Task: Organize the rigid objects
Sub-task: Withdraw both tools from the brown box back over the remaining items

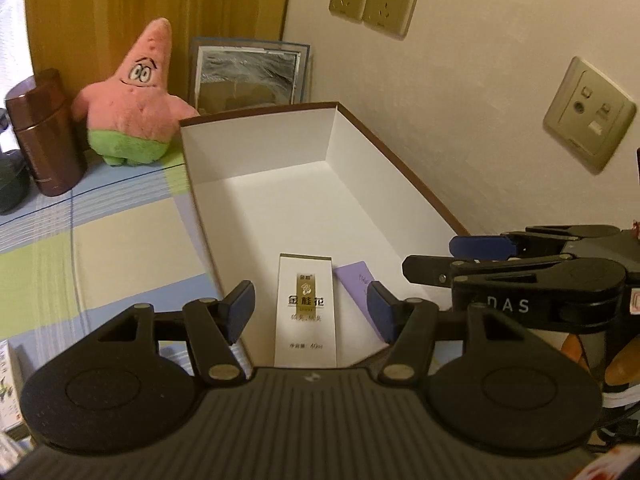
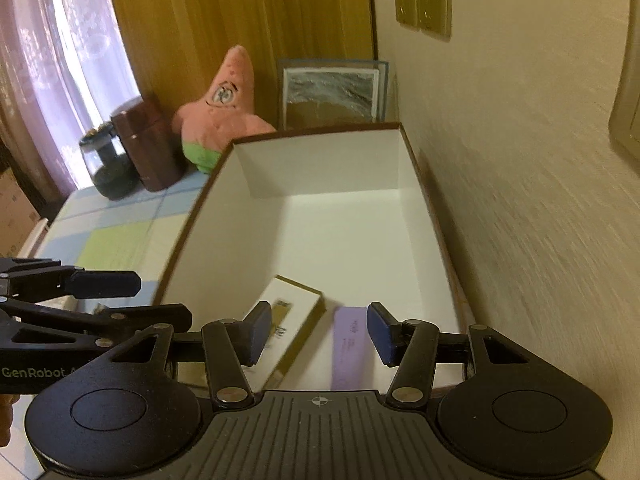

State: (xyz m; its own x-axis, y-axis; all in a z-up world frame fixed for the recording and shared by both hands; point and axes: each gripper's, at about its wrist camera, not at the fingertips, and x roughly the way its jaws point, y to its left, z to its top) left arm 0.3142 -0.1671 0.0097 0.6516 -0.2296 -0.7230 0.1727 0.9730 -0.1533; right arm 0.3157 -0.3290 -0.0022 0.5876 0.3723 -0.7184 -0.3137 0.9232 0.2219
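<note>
Both your claws, left [image 1: 310, 312] and right [image 2: 316, 332], hang wide and empty over the near end of the tray [image 1: 256, 152], where the white box [image 1: 306, 312] and purple box [image 2: 348, 344] lie lengthwise, pointing away from you.

1. A pink star-shaped plush toy [image 1: 138, 100] with green shorts stands at the upper left of the left wrist view.
2. A brown cylindrical flask [image 1: 44, 136] stands just left of the plush, at the left edge.
3. A framed picture [image 1: 250, 76] leans against the wall, upper centre.
4. A dark glass jar [image 2: 106, 164] sits left of the flask in the right wrist view.
5. Beige wall sockets [image 1: 374, 2] sit at the upper right.
6. A checked cloth [image 1: 104, 240] in green, blue and white covers the surface.
7. A pale curtain [image 2: 60, 52] hangs at the upper left.
</note>
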